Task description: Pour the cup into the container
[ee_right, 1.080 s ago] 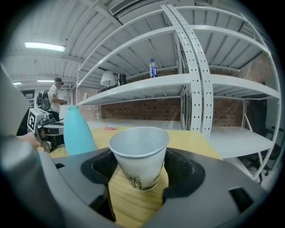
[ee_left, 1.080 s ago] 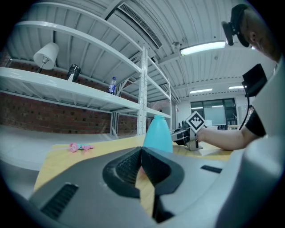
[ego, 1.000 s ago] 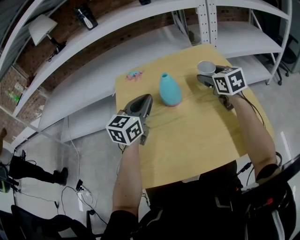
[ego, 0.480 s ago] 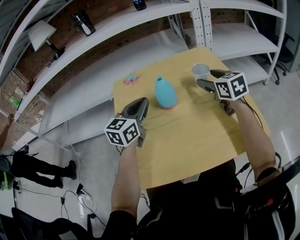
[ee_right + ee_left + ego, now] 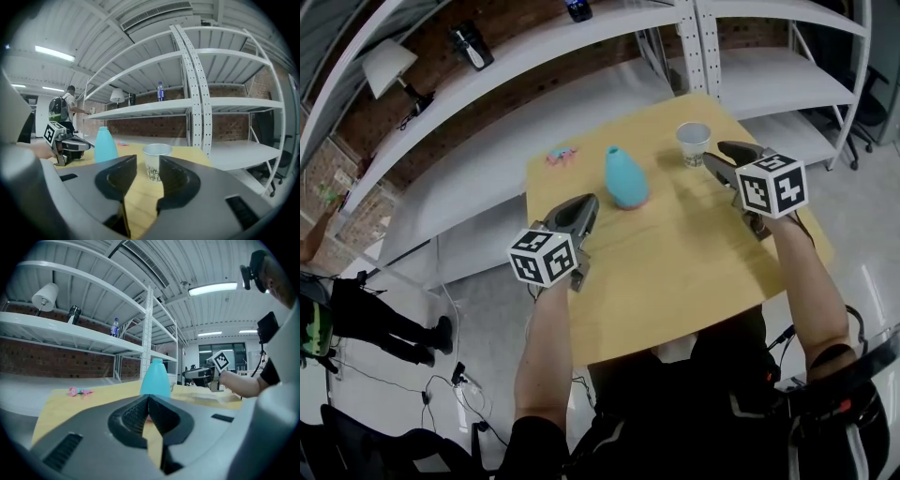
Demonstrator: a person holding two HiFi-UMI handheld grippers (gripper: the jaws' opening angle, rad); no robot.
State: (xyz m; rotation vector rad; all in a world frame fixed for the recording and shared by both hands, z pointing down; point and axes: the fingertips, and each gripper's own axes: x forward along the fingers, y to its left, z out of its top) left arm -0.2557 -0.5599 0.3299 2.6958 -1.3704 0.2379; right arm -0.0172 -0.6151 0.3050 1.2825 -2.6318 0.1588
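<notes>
White shelving (image 5: 581,56) is running along a brick wall behind a pale wooden bench (image 5: 675,272), with a lamp (image 5: 382,62) and a bottle (image 5: 160,91) sitting on the shelves. Seen from the head view, the teal container (image 5: 624,178) is standing upright at about eleven o'clock from the bench's middle. The paper cup (image 5: 694,143) is standing upright at about one o'clock, well apart from the container. A small pink item (image 5: 562,155) is lying near the bench's far left corner, at ten o'clock.

The right hand-held gripper (image 5: 724,156) is hovering over the bench at two o'clock, pointing toward the cup. Its jaws have just been closing and are now standing partly apart with nothing between them. In the right gripper view the cup (image 5: 156,161) is showing through the gap, beyond the tips and not touching either pad (image 5: 174,174).

The left hand-held gripper (image 5: 584,204) is hovering at the bench's left edge, at nine o'clock, aimed at the container (image 5: 154,377). Its jaws are pressing together, pad against pad, and are gripping nothing.
</notes>
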